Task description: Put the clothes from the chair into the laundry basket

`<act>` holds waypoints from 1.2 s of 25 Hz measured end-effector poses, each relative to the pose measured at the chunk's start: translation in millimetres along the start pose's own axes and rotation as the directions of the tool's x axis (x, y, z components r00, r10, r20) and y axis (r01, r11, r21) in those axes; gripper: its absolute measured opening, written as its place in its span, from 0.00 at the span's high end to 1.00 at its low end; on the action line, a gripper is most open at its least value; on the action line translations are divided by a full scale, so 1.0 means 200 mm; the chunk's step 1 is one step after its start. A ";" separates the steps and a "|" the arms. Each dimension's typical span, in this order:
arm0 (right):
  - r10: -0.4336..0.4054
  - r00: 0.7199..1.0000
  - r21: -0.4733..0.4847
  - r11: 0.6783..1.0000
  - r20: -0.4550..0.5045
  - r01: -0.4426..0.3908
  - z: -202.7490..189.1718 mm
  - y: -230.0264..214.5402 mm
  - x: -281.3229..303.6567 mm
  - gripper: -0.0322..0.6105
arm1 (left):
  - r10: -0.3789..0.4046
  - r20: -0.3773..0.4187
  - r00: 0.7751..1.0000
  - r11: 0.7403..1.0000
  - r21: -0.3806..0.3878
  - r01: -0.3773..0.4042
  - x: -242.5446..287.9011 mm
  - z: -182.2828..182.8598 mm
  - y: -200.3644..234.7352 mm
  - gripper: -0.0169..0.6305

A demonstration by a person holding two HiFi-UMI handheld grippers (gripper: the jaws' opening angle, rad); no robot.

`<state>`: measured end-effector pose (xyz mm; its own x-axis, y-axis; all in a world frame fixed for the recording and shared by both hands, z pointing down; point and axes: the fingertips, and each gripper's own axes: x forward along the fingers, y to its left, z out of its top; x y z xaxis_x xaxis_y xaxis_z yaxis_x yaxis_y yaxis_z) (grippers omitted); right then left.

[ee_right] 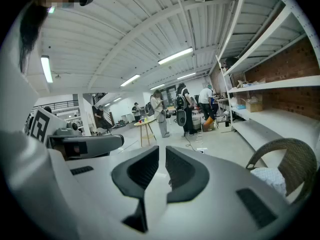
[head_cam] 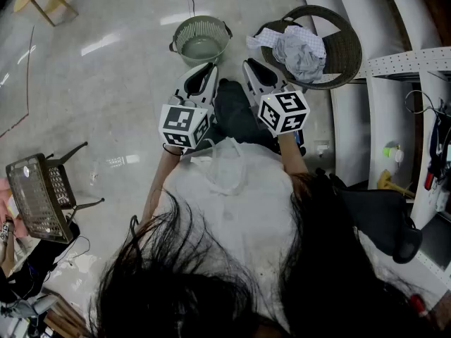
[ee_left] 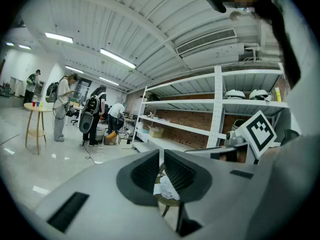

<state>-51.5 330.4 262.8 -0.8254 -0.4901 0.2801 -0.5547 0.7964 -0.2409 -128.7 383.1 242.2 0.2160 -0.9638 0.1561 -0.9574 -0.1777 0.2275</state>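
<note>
Clothes (head_cam: 299, 51): crumpled grey-white heap on wicker chair (head_cam: 347, 51).

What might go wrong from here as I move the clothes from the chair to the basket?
1. The left gripper and right gripper are both shut and empty; reaching in that way would probably just shove the clothes.
2. The heap spills over the rim of the chair, so lifting one piece may drag another onto the floor.
3. The laundry basket stands apart from the chair; a hanging piece might trail.

Head view looks steeply down; both gripper views face forward, sharing the chair (ee_right: 299, 158)
</note>
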 end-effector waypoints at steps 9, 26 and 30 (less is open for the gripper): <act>0.058 0.998 -0.021 0.998 0.019 -0.058 0.09 -0.02 0.10 0.86 | 0.043 -0.013 0.999 0.998 0.041 -0.042 0.06 0.03 0.04 0.91; -0.035 0.999 0.013 0.999 0.003 0.035 0.00 -0.17 0.05 0.86 | -0.045 -0.060 0.997 0.998 0.050 0.048 0.23 -0.02 0.00 0.91; -0.121 0.993 0.035 0.992 0.010 0.120 -0.02 -0.35 0.00 0.86 | -0.085 -0.070 0.994 0.994 0.059 0.089 0.34 -0.03 -0.02 0.91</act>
<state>-12.2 275.5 283.6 -0.7534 -0.5863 0.2977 -0.6533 0.7189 -0.2375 -108.5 318.5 257.1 0.3091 -0.9290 0.2034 -0.9441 -0.2740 0.1835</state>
